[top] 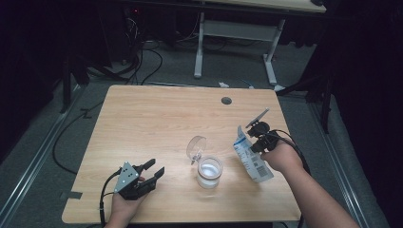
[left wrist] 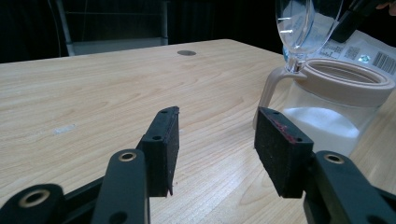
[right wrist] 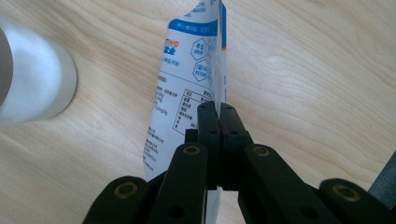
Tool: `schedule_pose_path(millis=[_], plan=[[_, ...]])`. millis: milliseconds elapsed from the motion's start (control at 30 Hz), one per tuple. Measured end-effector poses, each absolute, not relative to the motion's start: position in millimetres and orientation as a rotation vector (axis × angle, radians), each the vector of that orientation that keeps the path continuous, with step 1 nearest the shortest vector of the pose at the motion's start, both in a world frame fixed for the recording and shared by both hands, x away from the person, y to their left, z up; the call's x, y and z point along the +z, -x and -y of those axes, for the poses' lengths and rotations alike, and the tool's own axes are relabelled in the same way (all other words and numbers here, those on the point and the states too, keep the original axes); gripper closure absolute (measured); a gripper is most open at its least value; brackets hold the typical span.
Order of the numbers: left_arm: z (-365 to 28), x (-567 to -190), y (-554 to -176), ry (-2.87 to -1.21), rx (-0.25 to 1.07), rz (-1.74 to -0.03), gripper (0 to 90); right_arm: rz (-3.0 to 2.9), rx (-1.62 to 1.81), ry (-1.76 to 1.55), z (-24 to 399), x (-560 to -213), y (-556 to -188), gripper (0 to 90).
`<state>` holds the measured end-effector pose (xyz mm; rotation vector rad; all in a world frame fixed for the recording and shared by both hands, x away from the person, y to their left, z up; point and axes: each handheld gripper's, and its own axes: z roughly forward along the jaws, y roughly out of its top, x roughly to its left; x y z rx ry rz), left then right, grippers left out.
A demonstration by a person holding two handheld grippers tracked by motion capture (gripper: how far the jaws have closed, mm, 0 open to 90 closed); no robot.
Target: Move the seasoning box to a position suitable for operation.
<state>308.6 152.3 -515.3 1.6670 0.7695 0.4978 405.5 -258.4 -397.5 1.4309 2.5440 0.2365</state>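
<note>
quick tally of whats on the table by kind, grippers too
grippers: 2, the left gripper, open and empty, and the right gripper, shut on the pouch
jars: 1, a clear jar of white powder, flip lid open
pouches: 1, a white and blue pouch
total: 4

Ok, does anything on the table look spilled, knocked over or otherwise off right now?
Nothing looks spilled. The jar stands upright with white powder inside and its clear lid flipped open. The pouch is tilted, pinched by the right gripper. The left gripper rests open on the table, with nothing between its jaws.
</note>
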Motion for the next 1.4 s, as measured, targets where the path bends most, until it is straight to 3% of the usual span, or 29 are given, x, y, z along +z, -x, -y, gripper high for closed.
schedule_pose_path(millis=[1400], plan=[[-156.6,-518.4,-313.8,-1.702,0.510,-0.827,51.5,-2.192,0.662,-1.375,269.2,-399.0,-372.2,89.7]])
